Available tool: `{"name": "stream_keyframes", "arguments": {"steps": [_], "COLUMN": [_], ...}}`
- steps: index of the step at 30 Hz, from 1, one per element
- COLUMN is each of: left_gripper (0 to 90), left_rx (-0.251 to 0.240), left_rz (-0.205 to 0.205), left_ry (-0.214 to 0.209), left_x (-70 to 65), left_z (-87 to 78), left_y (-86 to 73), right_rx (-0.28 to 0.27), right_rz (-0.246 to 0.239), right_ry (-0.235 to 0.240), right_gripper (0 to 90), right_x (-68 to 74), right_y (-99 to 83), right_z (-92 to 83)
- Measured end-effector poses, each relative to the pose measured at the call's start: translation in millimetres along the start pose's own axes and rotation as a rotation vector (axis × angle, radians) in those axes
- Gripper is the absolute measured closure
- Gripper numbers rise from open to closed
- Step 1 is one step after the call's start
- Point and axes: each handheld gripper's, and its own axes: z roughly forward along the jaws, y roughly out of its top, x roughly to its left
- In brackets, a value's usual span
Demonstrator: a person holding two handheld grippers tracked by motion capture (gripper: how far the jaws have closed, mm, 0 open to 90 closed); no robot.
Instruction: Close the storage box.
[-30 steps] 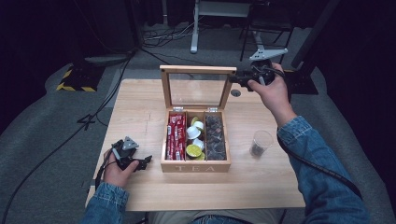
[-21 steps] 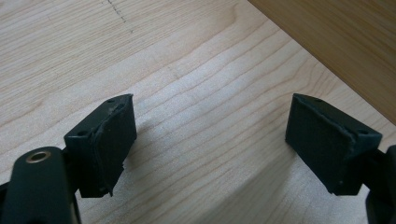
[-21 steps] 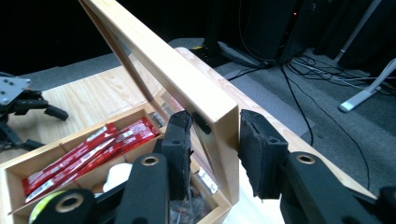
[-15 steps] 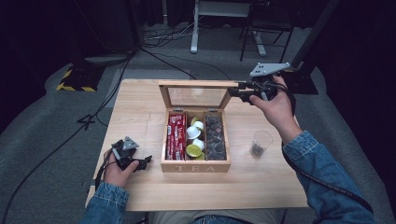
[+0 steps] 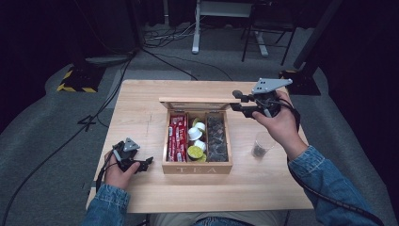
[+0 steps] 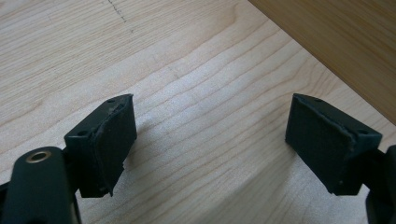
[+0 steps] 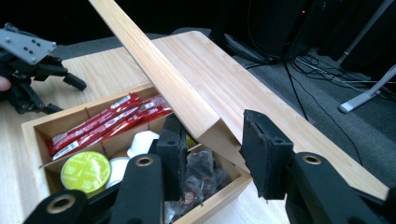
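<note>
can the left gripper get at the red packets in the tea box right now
Probably yes: the left gripper rests open on the table beside the tea box, and the half-lowered lid does not yet cover the red packets.

The pale wooden tea box (image 5: 196,167) bears dark letters on its front wall. Inside it, red foil sachets (image 5: 177,136) fill the left compartment, white and yellow-green round capsules (image 5: 195,143) the middle one, dark brown packets (image 5: 217,139) the right one. It stands on the light, fine-grained wooden table (image 5: 141,108). The tongs are black.

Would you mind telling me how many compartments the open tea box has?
3, side by side in the tea box: red packets left, capsules middle, dark packets right.
</note>
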Motion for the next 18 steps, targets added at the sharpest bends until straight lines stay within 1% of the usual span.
{"name": "stream_keyframes", "arguments": {"steps": [6, 12, 18], "left_gripper": [16.8, 16.8, 16.7], "left_rx": [0.000, -0.001, 0.000], "left_rz": [0.001, -0.001, -0.001], "left_ry": [0.001, 0.001, 0.001], "left_x": [0.0, 0.0, -0.1], "left_z": [0.0, 0.0, 0.0], "left_y": [0.0, 0.0, 0.0], "right_rx": [0.000, -0.001, 0.009], "right_rz": [0.026, 0.033, 0.024], "right_ry": [0.021, 0.031, 0.034], "right_gripper": [57.5, 54.2, 52.0], "right_x": [8.9, 18.0, 27.5], "right_y": [-11.6, -21.0, -31.4], "right_z": [-1.7, -2.4, -2.5]}}
